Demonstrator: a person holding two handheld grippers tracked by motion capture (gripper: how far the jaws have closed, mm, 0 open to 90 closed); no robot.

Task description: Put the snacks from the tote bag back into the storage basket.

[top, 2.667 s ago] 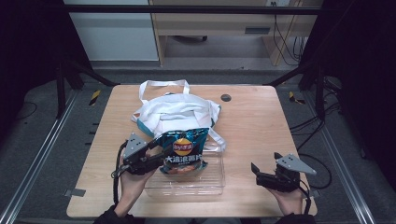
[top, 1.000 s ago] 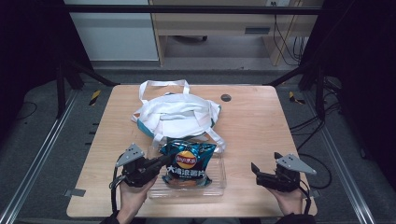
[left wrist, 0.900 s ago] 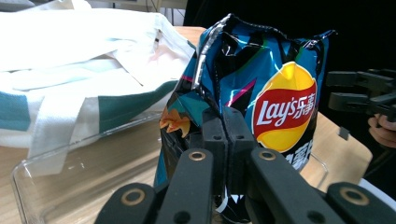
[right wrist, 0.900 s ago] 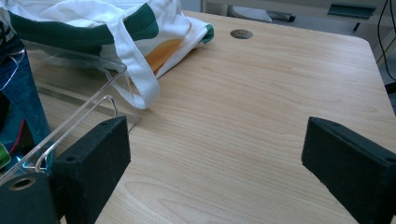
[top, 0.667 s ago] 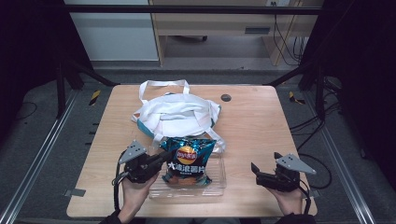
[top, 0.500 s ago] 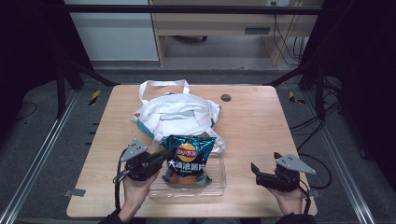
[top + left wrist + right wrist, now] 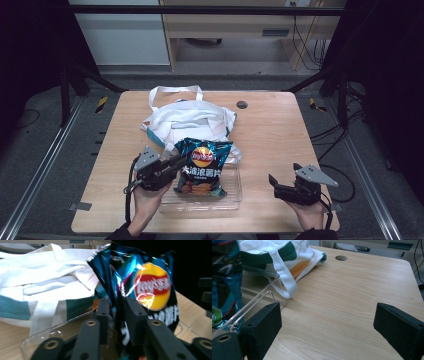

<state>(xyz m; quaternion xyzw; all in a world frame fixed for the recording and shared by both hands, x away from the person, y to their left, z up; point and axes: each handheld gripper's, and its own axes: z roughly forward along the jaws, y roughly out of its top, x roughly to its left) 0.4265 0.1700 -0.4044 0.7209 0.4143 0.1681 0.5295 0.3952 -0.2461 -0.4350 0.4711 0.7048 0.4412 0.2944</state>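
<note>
Chip bag (image 7: 202,167) clamped in left tongs (image 7: 176,163)

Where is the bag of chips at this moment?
In the high view the bag of chips is left of the table's centre, near the front, pinched by the left gripper over the clear tray, just in front of the white tote bag.
</note>
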